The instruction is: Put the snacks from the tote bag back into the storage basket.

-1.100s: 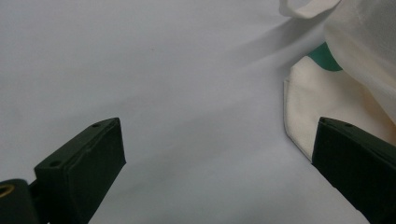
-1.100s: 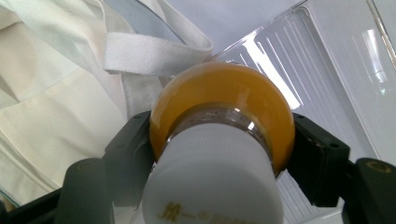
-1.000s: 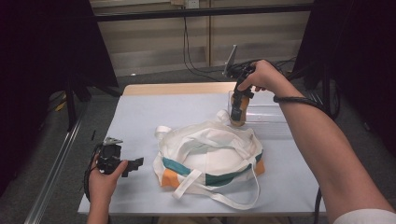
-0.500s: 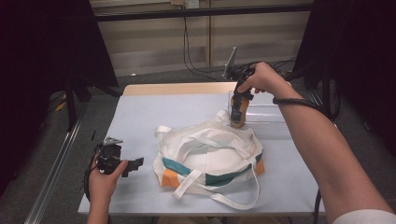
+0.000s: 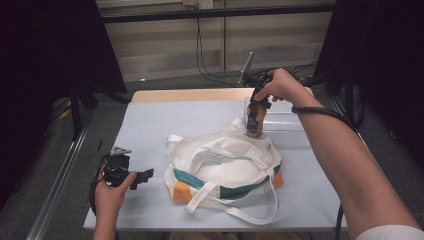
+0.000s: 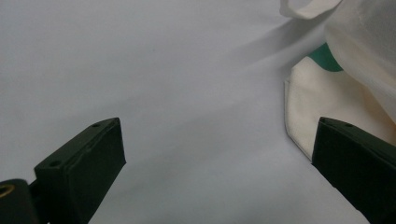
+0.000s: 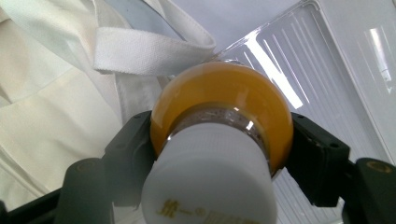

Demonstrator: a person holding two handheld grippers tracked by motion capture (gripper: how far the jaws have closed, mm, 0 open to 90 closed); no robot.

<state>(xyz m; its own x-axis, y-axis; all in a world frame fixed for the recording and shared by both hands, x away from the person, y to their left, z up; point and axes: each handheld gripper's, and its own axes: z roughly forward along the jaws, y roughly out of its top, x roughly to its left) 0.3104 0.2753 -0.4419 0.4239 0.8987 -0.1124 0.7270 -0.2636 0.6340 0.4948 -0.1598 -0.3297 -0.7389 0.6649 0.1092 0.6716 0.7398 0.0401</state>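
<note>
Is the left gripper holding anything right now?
No, the left gripper has its jaws wide apart over bare table.

Gold Chinese characters "统一" on bottle's white cap (image 7: 210,182)

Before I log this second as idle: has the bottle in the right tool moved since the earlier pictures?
No. The bottle sits at the same spot by the bag's far rim and the clear tray.

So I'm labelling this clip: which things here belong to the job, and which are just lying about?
In the job:
bottle, in the right gripper
cloth bag
clear tray

Lying about:
left gripper, open and idle
table
</note>
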